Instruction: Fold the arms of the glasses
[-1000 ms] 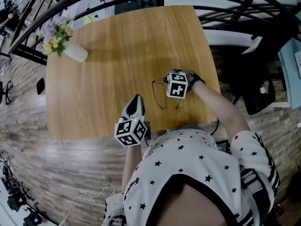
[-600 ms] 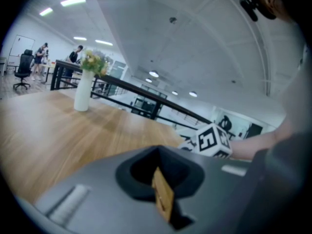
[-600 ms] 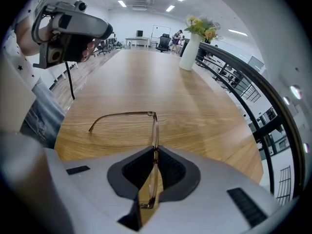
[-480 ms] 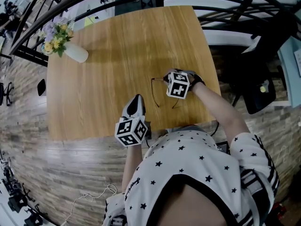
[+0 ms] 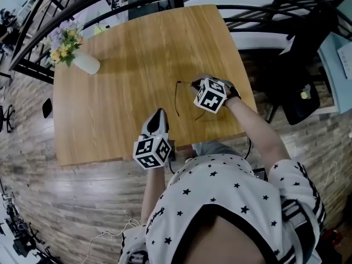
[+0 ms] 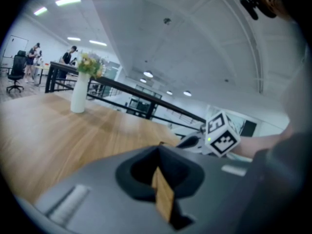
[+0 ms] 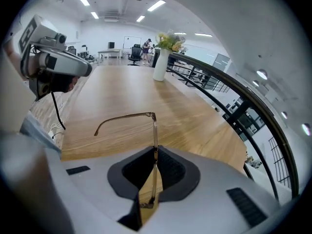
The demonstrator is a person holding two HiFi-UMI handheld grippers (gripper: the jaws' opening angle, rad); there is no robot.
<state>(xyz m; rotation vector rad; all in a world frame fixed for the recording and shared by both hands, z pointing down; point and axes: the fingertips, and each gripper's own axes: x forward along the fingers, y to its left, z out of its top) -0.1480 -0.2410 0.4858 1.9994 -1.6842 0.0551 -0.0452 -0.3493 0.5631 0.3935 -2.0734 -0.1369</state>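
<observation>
Glasses (image 7: 155, 130) clamped by the front frame in the right gripper (image 5: 196, 84), above the near right part of the table (image 5: 110, 92).
Thin wire frame: judged light, springy and easily bent, so take hold near a hinge. One arm (image 7: 122, 117) stands out unfolded. The left gripper (image 5: 158, 117) is closed and empty, near left.

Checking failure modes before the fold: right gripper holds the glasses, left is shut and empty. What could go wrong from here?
1. The right gripper pinches the glasses on a thin piece of frame only; pushing on the open arm may twist or slip them in the jaws.
2. The left gripper is shut and apart from the glasses; a blunt push could bend the thin arm rather than fold it at the hinge.
</observation>
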